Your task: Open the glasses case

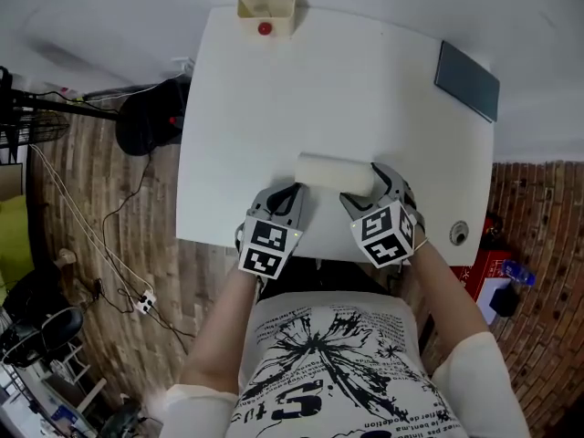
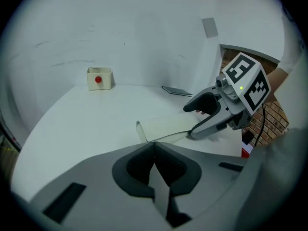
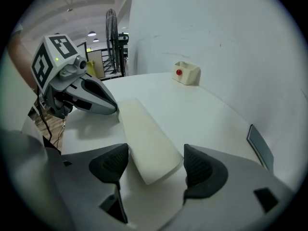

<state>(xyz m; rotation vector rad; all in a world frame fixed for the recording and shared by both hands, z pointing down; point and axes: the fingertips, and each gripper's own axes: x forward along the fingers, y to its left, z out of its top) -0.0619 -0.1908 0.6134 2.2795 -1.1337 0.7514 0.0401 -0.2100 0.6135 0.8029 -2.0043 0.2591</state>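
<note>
the cream glasses case (image 3: 147, 138) lies on the white table (image 3: 207, 109), its near end between the right gripper's (image 3: 155, 165) parted jaws, right pad clear of it. the left gripper (image 3: 91, 97) tips in just beside its far end at ten o'clock; a red-dotted box (image 3: 186, 72) sits at one o'clock.

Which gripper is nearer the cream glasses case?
Right. The right gripper straddles one end of the cream glasses case, jaws open; the left gripper, shut, points at its other end.

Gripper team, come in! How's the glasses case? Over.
Left gripper shut beside cream oblong glasses case. Right gripper open, straddling its other end. Case closed, nothing blocking.
</note>
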